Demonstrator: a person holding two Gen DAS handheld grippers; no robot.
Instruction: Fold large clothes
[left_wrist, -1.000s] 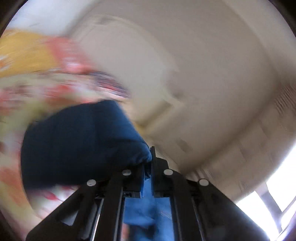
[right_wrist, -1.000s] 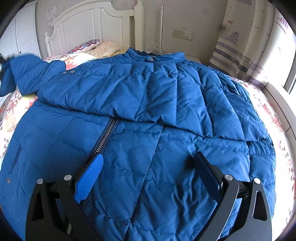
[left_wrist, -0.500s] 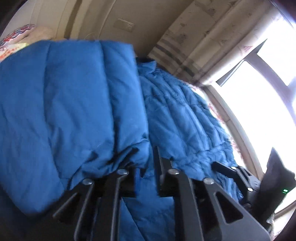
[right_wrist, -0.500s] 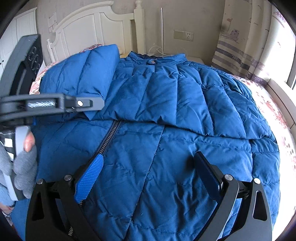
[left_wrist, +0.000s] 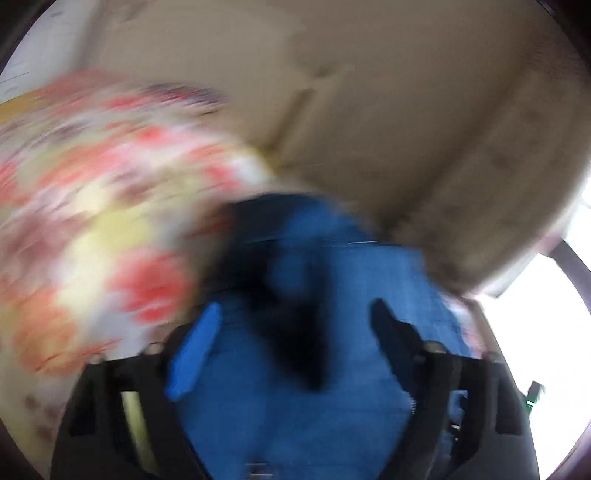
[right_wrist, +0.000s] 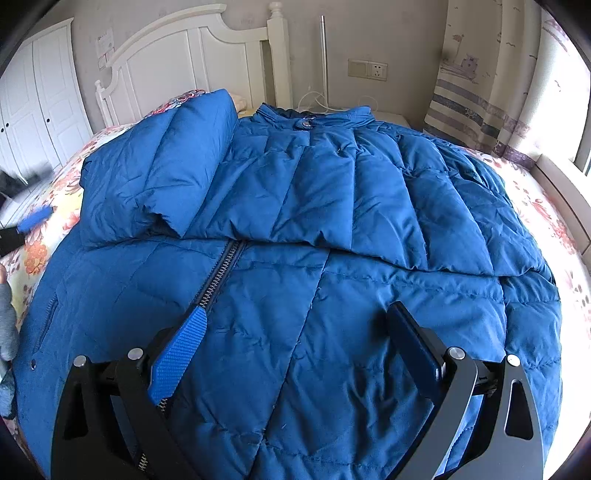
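**Blue padded jacket lies on the bed, both grippers spread open**

Left wrist view: the picture is heavily smeared. The left gripper (left_wrist: 295, 317) has its jaws spread wide with nothing between them; a blue pad (left_wrist: 194, 350) shows at 7 o'clock and a dark finger (left_wrist: 395, 343) at 5 o'clock. Blue jacket fabric (left_wrist: 332, 266) fills the centre and lower middle, with a dark blurred patch across it that cannot be identified. The floral bedsheet (left_wrist: 92, 221) spreads from 8 to 10 o'clock. A beige wall (left_wrist: 369, 110) takes the upper half, and bright window light sits at 4 o'clock.

Right wrist view: sharp. The right gripper (right_wrist: 295, 325) hovers with jaws wide apart over the jacket's lower front, empty. The jacket (right_wrist: 332, 206) lies flat across the bed, collar (right_wrist: 314, 118) toward 12 o'clock, zipper (right_wrist: 218, 273) running from centre toward 7 o'clock. A sleeve (right_wrist: 166, 166) lies folded over the chest at 10 o'clock. The white headboard (right_wrist: 192, 62) stands at 11 o'clock, a wall socket (right_wrist: 367, 69) at 1 o'clock and a curtain (right_wrist: 487, 81) at 2 o'clock. A blurred blue pad of the left gripper shows at the 9 o'clock edge.
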